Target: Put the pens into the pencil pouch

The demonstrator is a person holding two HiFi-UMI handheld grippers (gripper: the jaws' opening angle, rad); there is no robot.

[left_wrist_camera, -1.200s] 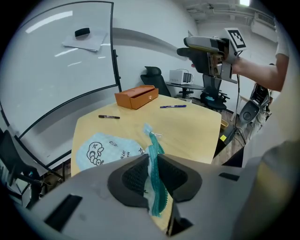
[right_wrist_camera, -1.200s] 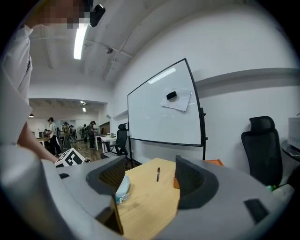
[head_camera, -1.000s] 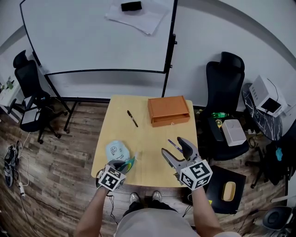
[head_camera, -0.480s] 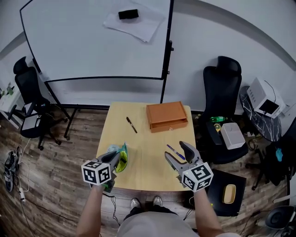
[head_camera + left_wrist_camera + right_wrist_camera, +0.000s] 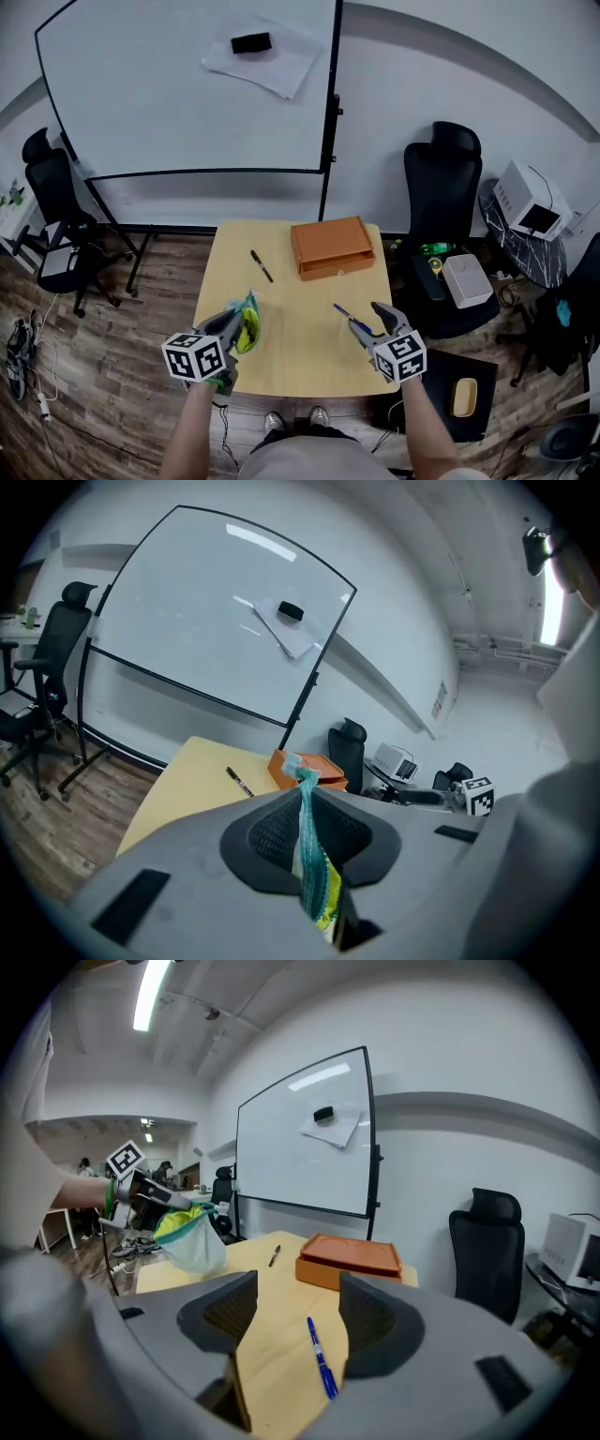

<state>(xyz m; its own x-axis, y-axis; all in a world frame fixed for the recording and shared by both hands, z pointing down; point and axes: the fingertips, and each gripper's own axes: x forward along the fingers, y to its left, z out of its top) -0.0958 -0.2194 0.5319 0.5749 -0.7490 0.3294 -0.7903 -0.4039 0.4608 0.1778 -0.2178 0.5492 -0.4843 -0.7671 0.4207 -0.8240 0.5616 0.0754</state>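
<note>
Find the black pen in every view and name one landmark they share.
Head view: the black pen lies on the far left part of the table, left of the orange box.
Left gripper view: left of centre, just left of the orange box.
Right gripper view: small, centre-left, left of the orange box.
Shared landmark: the orange box.
</note>
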